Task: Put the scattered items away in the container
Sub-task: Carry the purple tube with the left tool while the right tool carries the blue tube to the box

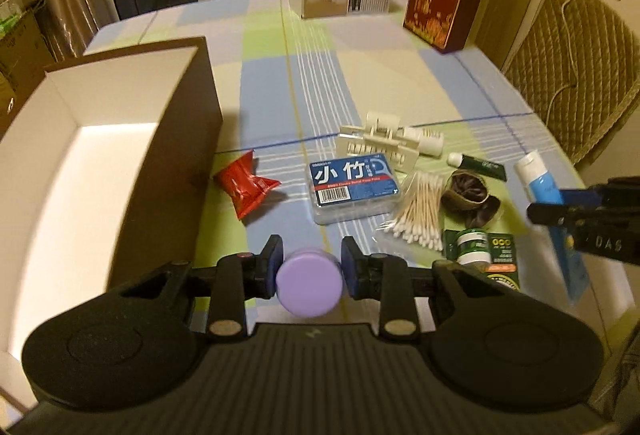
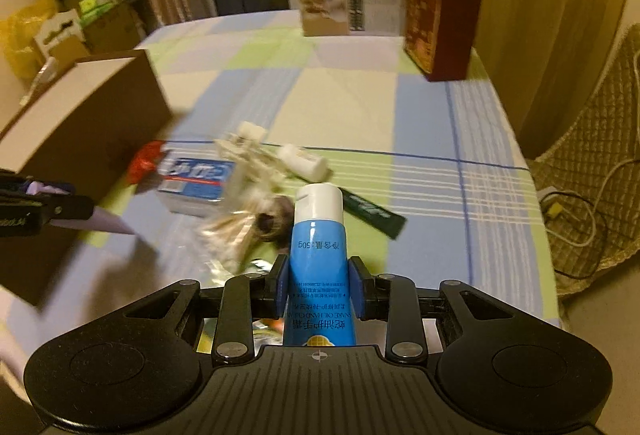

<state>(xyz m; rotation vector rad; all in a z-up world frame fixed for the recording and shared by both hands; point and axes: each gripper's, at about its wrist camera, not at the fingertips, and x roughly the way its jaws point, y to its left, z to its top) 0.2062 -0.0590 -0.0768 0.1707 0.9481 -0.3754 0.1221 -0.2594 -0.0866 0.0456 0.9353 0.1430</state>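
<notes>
Left tongs (image 1: 311,269) pinch the purple round jar (image 1: 310,285), lifted near the surface's front edge, beside the open box (image 1: 92,171). Right tongs (image 2: 319,285) squeeze the blue hand cream tube (image 2: 318,259). Tube is slick & may slip; jar could roll out.

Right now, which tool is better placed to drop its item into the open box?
Left. The left tool holds the purple jar right beside the open box. The right tool, gripping the blue tube, sits farther away.

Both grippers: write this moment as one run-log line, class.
left gripper: shut on purple jar | right gripper: shut on blue tube | open box: empty
</notes>
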